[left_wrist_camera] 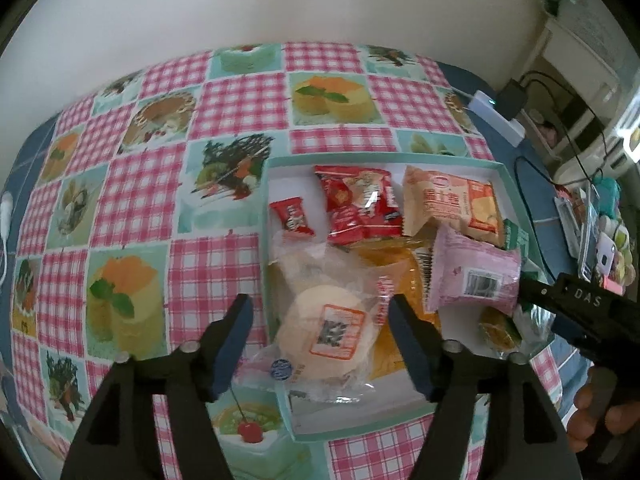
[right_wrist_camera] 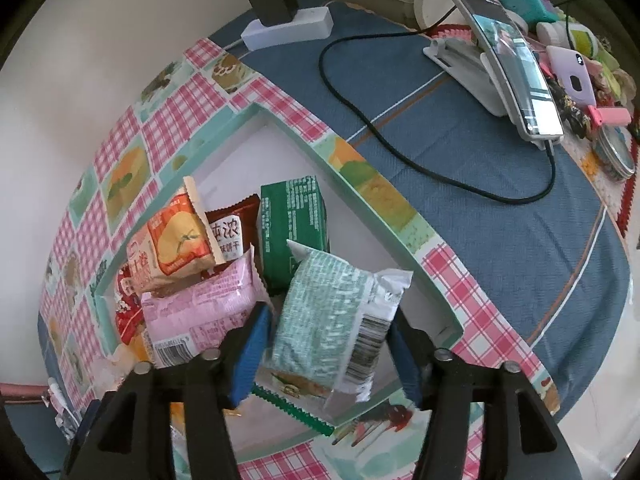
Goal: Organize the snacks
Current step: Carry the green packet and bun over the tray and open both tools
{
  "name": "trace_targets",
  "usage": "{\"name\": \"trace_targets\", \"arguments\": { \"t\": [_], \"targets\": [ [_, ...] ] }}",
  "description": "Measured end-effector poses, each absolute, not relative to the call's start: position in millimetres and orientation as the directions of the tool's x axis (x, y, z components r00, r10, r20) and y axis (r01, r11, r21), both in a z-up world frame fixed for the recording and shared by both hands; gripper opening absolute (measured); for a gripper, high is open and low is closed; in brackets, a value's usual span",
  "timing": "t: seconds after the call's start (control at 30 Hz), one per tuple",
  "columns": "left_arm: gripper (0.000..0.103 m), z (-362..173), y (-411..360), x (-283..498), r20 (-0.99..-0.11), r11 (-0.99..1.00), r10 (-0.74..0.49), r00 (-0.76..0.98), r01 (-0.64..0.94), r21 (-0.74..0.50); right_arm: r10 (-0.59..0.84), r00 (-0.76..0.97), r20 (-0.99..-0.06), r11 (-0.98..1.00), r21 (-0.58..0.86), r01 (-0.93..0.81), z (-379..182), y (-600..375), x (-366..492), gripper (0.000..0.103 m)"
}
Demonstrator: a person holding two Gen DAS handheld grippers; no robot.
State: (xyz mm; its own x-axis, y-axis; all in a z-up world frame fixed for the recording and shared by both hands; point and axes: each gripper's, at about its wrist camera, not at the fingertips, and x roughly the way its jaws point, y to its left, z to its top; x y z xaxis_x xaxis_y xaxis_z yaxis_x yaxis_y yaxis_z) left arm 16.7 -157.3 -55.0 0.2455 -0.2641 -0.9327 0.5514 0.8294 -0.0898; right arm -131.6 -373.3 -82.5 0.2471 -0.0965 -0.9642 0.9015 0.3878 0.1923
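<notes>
A shallow box with a teal rim (left_wrist_camera: 384, 158) (right_wrist_camera: 360, 184) lies on the checked tablecloth and holds several snack packets. My left gripper (left_wrist_camera: 320, 300) is open above its near left corner. A round bun in a clear wrapper (left_wrist_camera: 324, 332) lies between its fingers, and the pads stand clear of it. Behind the bun are red packets (left_wrist_camera: 360, 204), an orange cracker packet (left_wrist_camera: 452, 204) and a pink packet (left_wrist_camera: 472, 276). My right gripper (right_wrist_camera: 330, 312) is open, with a pale green packet (right_wrist_camera: 332, 312) between its blue pads. Beyond it lie a dark green packet (right_wrist_camera: 294, 220) and the pink packet (right_wrist_camera: 200, 312).
A white power strip with a black charger (right_wrist_camera: 288, 26) sits at the table's far edge, and a black cable (right_wrist_camera: 400, 152) loops across the blue cloth. A phone on a white stand (right_wrist_camera: 516, 76) and small clutter crowd the far right. A wall lies behind the table.
</notes>
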Motion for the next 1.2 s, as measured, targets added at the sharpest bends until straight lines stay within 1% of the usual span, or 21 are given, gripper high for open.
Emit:
{"name": "trace_targets", "arguments": {
  "t": [0.13, 0.17, 0.2, 0.23, 0.3, 0.33, 0.4, 0.5, 0.9, 1.07, 1.2],
  "targets": [
    [0.074, -59, -145, 23, -0.938, 0.861, -0.248, 0.242, 0.500, -0.098, -0.102, 0.239, -0.966, 0.395, 0.181, 0.901, -83, -371, -131, 0.070],
    [0.077, -60, -141, 24, -0.939, 0.868, -0.244, 0.243, 0.486, -0.100, -0.103, 0.240, -0.965, 0.394, 0.182, 0.901, -83, -371, -132, 0.073],
    [0.085, -60, -139, 25, -0.939, 0.873, -0.242, 0.244, 0.477, -0.101, -0.105, 0.241, -0.965, 0.393, 0.183, 0.901, -83, -369, -132, 0.073],
    [0.088, -60, -137, 26, -0.939, 0.879, -0.238, 0.248, 0.466, -0.100, -0.108, 0.242, -0.964, 0.393, 0.182, 0.901, -83, -368, -133, 0.073],
    [0.088, -61, -131, 25, -0.939, 0.887, -0.231, 0.254, 0.452, -0.095, -0.115, 0.245, -0.963, 0.397, 0.181, 0.900, -82, -366, -134, 0.075],
    [0.088, -62, -129, 24, -0.940, 0.889, -0.229, 0.254, 0.448, -0.095, -0.120, 0.247, -0.962, 0.400, 0.180, 0.899, -81, -365, -134, 0.077],
    [0.089, -63, -124, 23, -0.941, 0.894, -0.224, 0.253, 0.439, -0.095, -0.127, 0.255, -0.959, 0.403, 0.185, 0.896, -80, -362, -136, 0.095],
    [0.090, -64, -114, 22, -0.942, 0.902, -0.215, 0.257, 0.422, -0.091, -0.118, 0.289, -0.950, 0.408, 0.219, 0.886, -79, -357, -137, 0.101],
    [0.091, -76, -80, 21, -0.953, 0.941, -0.176, 0.245, 0.327, -0.090, -0.152, 0.336, -0.930, 0.468, 0.232, 0.853, -66, -334, -147, 0.103],
    [0.091, -78, -74, 19, -0.955, 0.946, -0.156, 0.251, 0.315, -0.071, -0.194, 0.340, -0.920, 0.543, 0.188, 0.818, -55, -310, -143, 0.103],
    [0.091, -79, -69, 16, -0.959, 0.950, -0.118, 0.257, 0.309, -0.034, -0.199, 0.330, -0.923, 0.623, 0.141, 0.770, -52, -288, -133, 0.103]
  ]
}}
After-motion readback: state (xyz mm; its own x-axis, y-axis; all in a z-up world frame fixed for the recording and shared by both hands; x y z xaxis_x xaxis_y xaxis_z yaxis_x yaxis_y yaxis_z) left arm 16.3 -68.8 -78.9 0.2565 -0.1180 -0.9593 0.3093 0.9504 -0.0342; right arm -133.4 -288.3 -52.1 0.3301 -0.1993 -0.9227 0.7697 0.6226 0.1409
